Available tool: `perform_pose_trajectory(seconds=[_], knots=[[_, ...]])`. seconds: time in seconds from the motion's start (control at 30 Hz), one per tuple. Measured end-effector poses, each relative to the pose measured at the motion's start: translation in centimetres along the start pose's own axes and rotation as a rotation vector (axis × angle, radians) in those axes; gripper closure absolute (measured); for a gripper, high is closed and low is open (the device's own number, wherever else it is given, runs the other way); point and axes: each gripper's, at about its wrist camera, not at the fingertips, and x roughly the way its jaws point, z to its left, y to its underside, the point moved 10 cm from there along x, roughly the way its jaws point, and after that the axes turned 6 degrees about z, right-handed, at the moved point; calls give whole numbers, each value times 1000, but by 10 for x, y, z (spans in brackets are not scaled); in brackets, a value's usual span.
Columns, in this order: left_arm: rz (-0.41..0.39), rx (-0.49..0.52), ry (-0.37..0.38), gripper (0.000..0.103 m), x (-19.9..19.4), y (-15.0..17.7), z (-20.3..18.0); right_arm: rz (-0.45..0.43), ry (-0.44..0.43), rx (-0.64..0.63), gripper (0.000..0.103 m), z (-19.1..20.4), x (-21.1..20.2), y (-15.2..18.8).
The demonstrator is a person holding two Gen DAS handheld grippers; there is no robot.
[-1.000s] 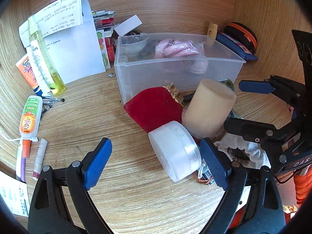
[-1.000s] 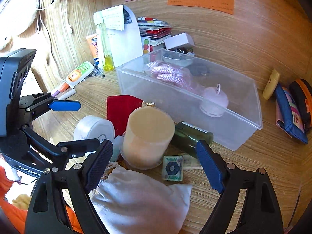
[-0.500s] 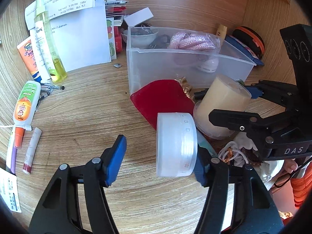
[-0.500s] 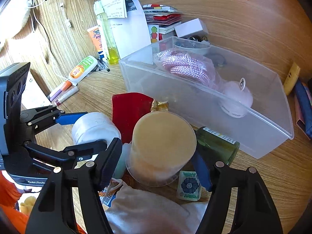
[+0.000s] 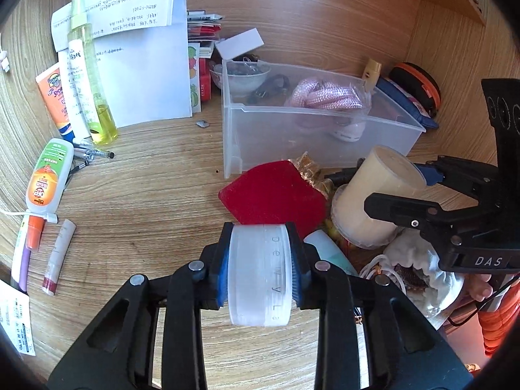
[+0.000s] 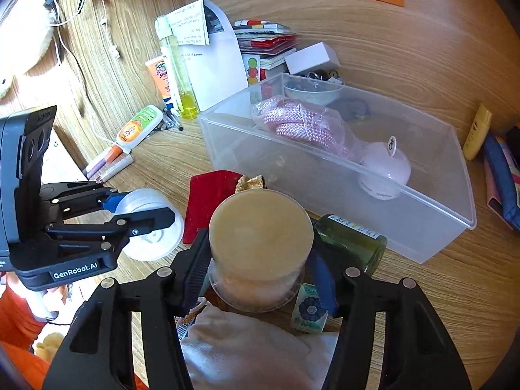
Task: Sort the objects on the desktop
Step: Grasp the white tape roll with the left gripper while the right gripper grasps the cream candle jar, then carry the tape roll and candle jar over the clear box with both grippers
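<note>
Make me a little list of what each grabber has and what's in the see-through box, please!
left gripper: jaws closing on the white round jar, pads against both its sides
right gripper: jaws closing around the cream candle
clear box: holds a pink rope in a bag, a small pink-white round gadget and a white bowl
beside the candle: red flat piece, green glass jar lying on its side
desk: wooden, cluttered
</note>
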Motion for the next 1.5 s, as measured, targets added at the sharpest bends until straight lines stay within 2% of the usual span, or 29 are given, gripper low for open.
perform_pose_trajectory(seconds=[0.33,0.67,0.9,1.23,1.5], knots=[[-48,-12,-4,74,-14,-17,3,-81,12,14,49,-6,-39,-14],[-125,-11,7,74,-36,-64,4,-142,54,62,49,-35,-70,-31],[-147,-3,37,74,-40,-95,1,-182,75,107,49,-60,-87,-41],[-157,-1,21,74,-26,-131,0,-207,111,135,49,-90,-90,-60],[-136,-18,18,74,-3,-148,7,-169,146,170,49,-119,-66,-66]])
